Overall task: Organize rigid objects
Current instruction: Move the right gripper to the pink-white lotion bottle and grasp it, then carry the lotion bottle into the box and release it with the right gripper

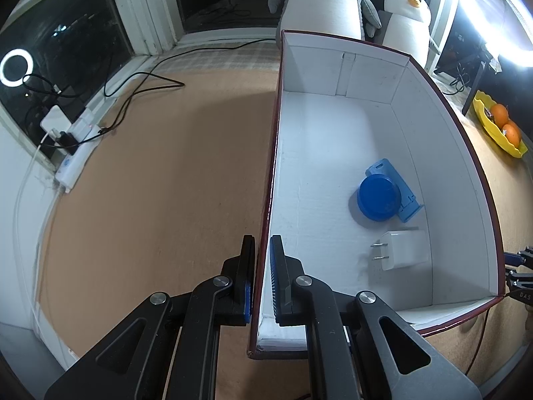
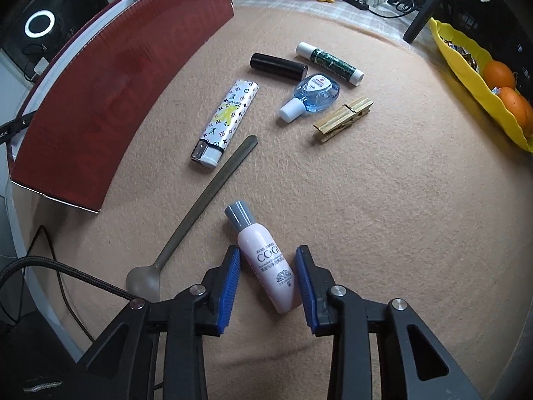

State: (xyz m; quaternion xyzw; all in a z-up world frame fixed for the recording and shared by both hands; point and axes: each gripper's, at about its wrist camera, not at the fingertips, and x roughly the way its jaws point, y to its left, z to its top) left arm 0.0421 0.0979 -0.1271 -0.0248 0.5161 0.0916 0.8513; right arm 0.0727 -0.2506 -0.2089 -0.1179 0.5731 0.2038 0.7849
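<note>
A red box with a white inside (image 1: 449, 166) stands on the tan felt. My left gripper (image 1: 263, 243) is shut on its near left wall, one pad inside and one outside. In the box lie a blue round lid (image 1: 378, 200), a blue flat piece (image 1: 404, 196) and a white plug charger (image 1: 404, 248). In the right wrist view a pink bottle with a grey cap (image 2: 263, 260) lies on the felt between the pads of my right gripper (image 2: 268, 253). A narrow gap shows on each side of the bottle, so the gripper is open.
Beyond the bottle lie a metal spoon (image 2: 200, 210), a patterned lighter (image 2: 226, 120), a black tube (image 2: 278, 65), a green and white stick (image 2: 329, 63), a correction tape (image 2: 313, 95) and a wooden clothespin (image 2: 343, 118). The red box (image 2: 116, 83) stands left; a yellow tray with oranges (image 2: 466, 66) stands right.
</note>
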